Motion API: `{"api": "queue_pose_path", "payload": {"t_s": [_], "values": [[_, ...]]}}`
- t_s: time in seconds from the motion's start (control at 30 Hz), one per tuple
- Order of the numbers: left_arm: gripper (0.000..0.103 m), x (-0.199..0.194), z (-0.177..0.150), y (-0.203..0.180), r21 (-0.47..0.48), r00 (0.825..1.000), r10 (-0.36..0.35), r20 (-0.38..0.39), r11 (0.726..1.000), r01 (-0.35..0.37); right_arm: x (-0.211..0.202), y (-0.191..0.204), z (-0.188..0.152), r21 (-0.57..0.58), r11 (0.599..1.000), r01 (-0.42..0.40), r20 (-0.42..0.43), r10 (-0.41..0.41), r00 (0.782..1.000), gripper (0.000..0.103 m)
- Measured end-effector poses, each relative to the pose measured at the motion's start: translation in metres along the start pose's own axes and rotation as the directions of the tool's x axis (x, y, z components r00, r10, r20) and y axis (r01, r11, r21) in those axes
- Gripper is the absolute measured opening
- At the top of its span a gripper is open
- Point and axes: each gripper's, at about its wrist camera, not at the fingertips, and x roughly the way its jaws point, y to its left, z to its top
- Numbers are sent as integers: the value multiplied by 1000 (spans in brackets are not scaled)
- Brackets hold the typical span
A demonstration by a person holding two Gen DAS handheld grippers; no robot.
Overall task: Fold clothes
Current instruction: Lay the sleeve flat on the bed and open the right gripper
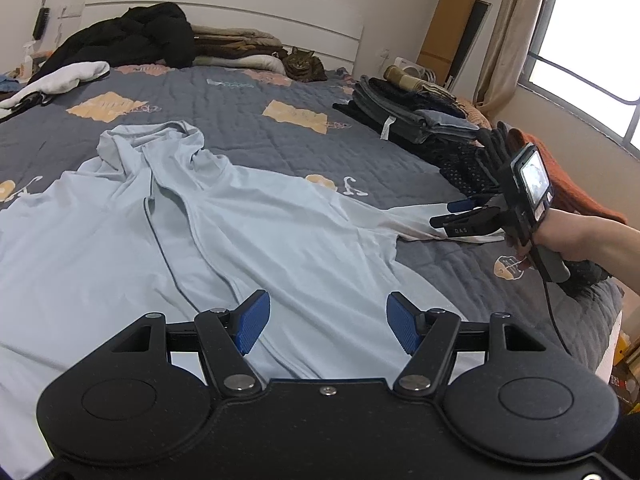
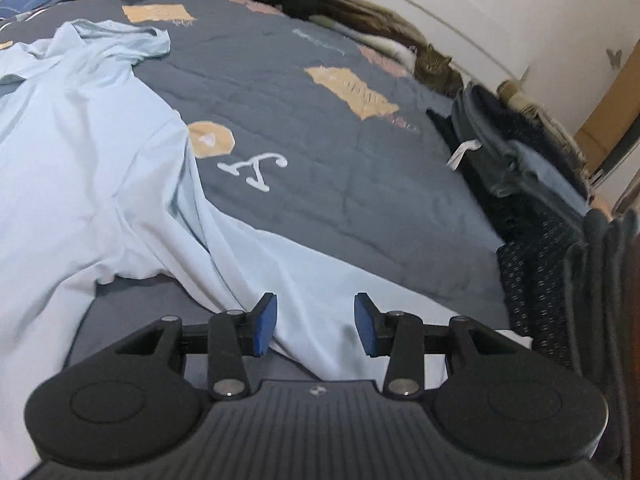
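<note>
A light blue hooded zip top [image 1: 132,216] lies spread on the grey quilt, hood toward the headboard. Its right sleeve [image 1: 372,210] stretches out to the right. My left gripper [image 1: 328,322] is open, hovering just above the top's lower front. My right gripper [image 1: 460,216] is seen from the side at the sleeve's cuff end. In the right wrist view that gripper [image 2: 316,326] is open with the sleeve [image 2: 304,280] lying between and under its blue pads; the pads do not pinch the cloth.
A stack of folded dark clothes [image 1: 420,116] lines the right side of the bed. A tabby cat [image 1: 304,65] sits by the white headboard. A black jacket [image 1: 132,40] and a white garment [image 1: 60,80] lie at the back left. The bed's edge is at the right.
</note>
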Motion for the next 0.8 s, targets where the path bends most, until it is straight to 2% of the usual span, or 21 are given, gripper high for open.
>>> {"api": "queue_pose_path", "payload": {"t_s": [0.1, 0.17, 0.23, 0.3, 0.33, 0.37, 0.47, 0.53, 0.63, 0.7, 0.73, 0.8], "values": [[64, 2, 0, 4, -9, 1000, 3, -6, 1000, -3, 4, 1, -2, 0, 997, -72, -1, 72, 997, 41], [64, 3, -1, 5, -13, 1000, 4, -9, 1000, -4, 3, 6, -5, 5, 996, -90, 20, 90, 996, 41], [64, 4, -2, 6, -16, 1000, 5, -12, 1000, -5, 11, 9, -5, -3, 995, -96, -11, 96, 995, 40], [64, 3, -2, 5, -11, 1000, 5, -15, 1000, -6, 19, 11, -7, -13, 997, -76, -51, 75, 996, 23], [64, 3, -2, 5, -9, 1000, 6, -14, 1000, -6, 20, 9, -8, 4, 998, -57, -55, 57, 997, 5], [64, 2, -2, 5, -8, 1000, 6, -12, 1000, -6, 19, 5, -7, 48, 998, -47, -41, 49, 998, 2], [64, 0, -1, 6, -16, 1000, 3, -8, 1000, -4, 10, -11, -2, 160, 987, -20, 33, 14, 999, 2], [64, 0, -2, 7, -17, 1000, 5, -7, 1000, -5, 2, -19, 5, 188, 982, 21, 84, -37, 996, 2], [64, 0, -2, 7, -19, 1000, 6, -5, 1000, -6, -7, -29, 20, 208, 971, 118, 171, -155, 973, 1], [64, 0, -1, 8, -19, 1000, 7, -5, 1000, -7, -3, -35, 32, 229, 960, 160, 197, -207, 958, 2], [64, 0, -1, 8, -19, 1000, 7, -5, 1000, -7, 4, -36, 37, 231, 960, 160, 191, -206, 960, 2], [64, -1, 0, 10, -18, 1000, 9, -3, 1000, -9, 31, -35, 44, 194, 963, 188, 99, -210, 973, 6]]}}
